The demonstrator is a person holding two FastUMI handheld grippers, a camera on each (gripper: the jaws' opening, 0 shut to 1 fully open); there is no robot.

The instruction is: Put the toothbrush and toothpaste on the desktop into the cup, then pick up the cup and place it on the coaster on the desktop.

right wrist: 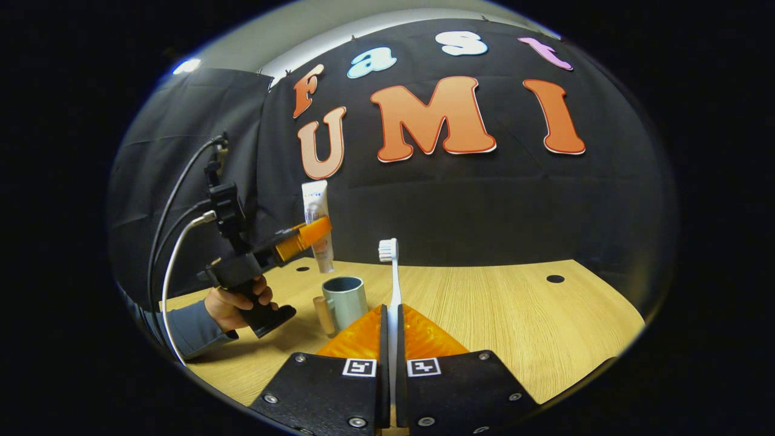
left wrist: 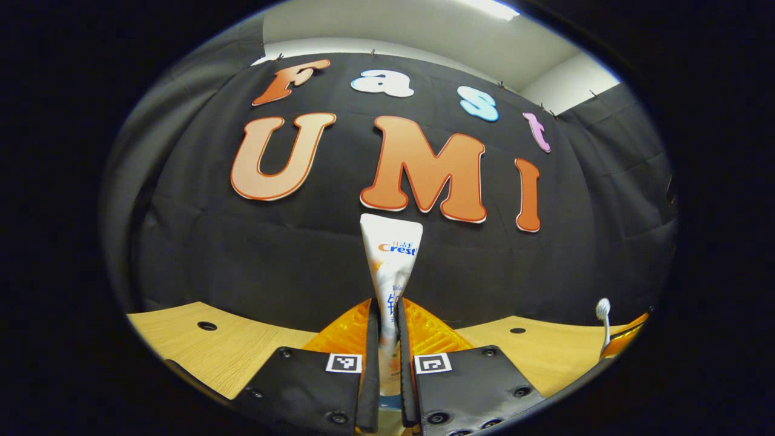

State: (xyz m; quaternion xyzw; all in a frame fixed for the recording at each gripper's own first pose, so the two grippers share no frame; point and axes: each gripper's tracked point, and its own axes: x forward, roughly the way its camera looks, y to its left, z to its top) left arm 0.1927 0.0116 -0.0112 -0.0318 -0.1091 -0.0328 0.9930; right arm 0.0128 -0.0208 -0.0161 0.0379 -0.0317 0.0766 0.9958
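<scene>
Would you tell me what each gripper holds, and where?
Left gripper clamps the toothpaste at its lower body; right gripper clamps the toothbrush on its handle.

toothbrush (right wrist: pixel 392 284) upright in right gripper (right wrist: pixel 392 330), cup (right wrist: pixel 345 300) beyond

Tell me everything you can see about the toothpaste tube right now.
The toothpaste tube is a soft white tube with orange and blue print, its flat crimped end wide at the top. It stands upright, cap end down, clamped between the left gripper fingers. In the right gripper view the tube hangs in the air just above the open grey-blue cup on the wooden desktop, not yet inside it. Only the gripper touches it.
</scene>
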